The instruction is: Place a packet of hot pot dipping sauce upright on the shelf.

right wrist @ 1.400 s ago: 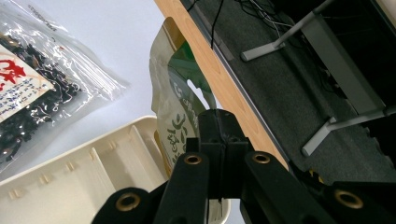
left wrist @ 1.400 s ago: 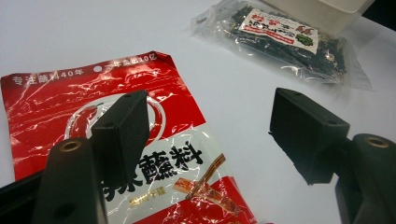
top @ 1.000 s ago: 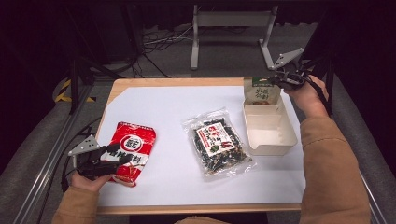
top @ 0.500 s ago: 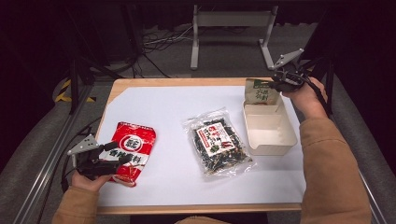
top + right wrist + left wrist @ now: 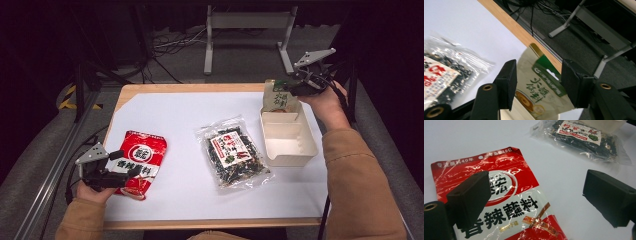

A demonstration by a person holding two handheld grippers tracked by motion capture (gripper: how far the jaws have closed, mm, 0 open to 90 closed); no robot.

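Right tool (image 5: pixel 537 82): we see its black jaws parted, having just been opening; the beige packet stands between them, and the pads do not press on it.
Beige packet (image 5: pixel 541 87): we find it upright at the far end of the white box, leaning on the end wall; it is a glossy pouch with a green header band, a hang hole, dark Chinese characters we cannot read and a round brown picture near its foot.
White box (image 5: pixel 290 142): we see a long, matt, cream-white tray with rounded corners at the right of the surface; apart from the packet at its far end, its floor is bare.
Left tool (image 5: pixel 536 202): we see its blocky black jaws spread wide and just been opening; one hangs over the red packet, the other over bare paper, and neither clamps anything.
Red packet (image 5: pixel 499 202): it lies flat at the near left of the surface, a crinkled shiny red-and-white foil with a round white emblem and big black characters; we can read "140" in the top line.
Clear bag (image 5: pixel 232 157): it lies mid-surface, just beside the box, a transparent film holding dark shredded pieces under a red-and-white label.
Surface (image 5: pixel 190 117): we see a white sheet over a wooden top with a pale edge.
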